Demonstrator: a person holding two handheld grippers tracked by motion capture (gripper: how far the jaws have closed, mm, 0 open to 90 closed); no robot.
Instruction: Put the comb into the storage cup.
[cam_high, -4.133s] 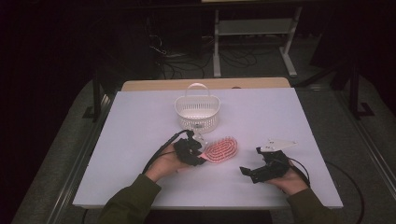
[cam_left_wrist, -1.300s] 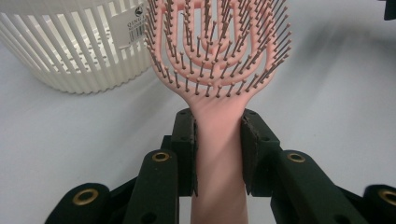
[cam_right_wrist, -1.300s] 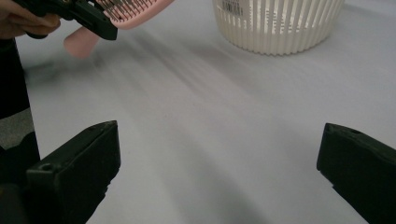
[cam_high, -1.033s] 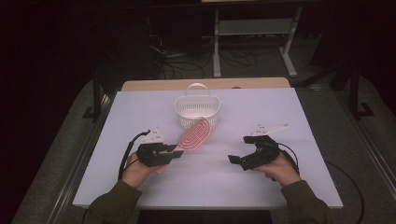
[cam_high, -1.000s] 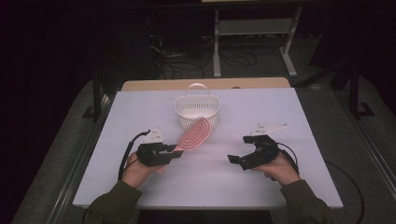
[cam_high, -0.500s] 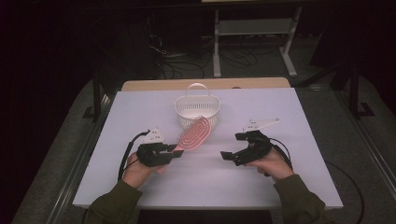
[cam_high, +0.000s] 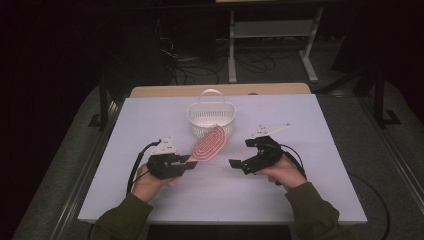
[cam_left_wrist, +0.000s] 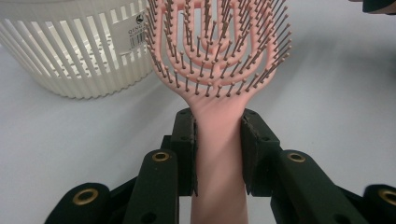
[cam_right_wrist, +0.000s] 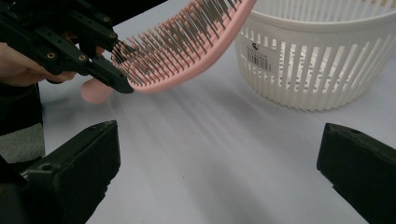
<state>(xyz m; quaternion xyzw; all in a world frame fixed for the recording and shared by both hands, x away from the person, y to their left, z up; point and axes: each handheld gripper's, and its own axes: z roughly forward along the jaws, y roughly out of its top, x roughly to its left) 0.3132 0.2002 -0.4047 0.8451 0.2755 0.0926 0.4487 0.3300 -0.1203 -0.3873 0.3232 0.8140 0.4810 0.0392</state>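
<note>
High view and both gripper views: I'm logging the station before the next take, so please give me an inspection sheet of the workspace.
Surface: white table, bare apart from the items below.
Job's things: pink hairbrush, lifted off the table, head reaching toward the white slatted basket; basket upright at the back, handle up.
Clutter: nothing seen.
Grippers: left gripper shut on the hairbrush handle; right gripper open, holding nothing, jaws facing the brush.
Cables: a black cable loops from the left gripper; another trails behind the right.
Surroundings: dark room, loose floor cables and a white metal stand behind the table.
</note>
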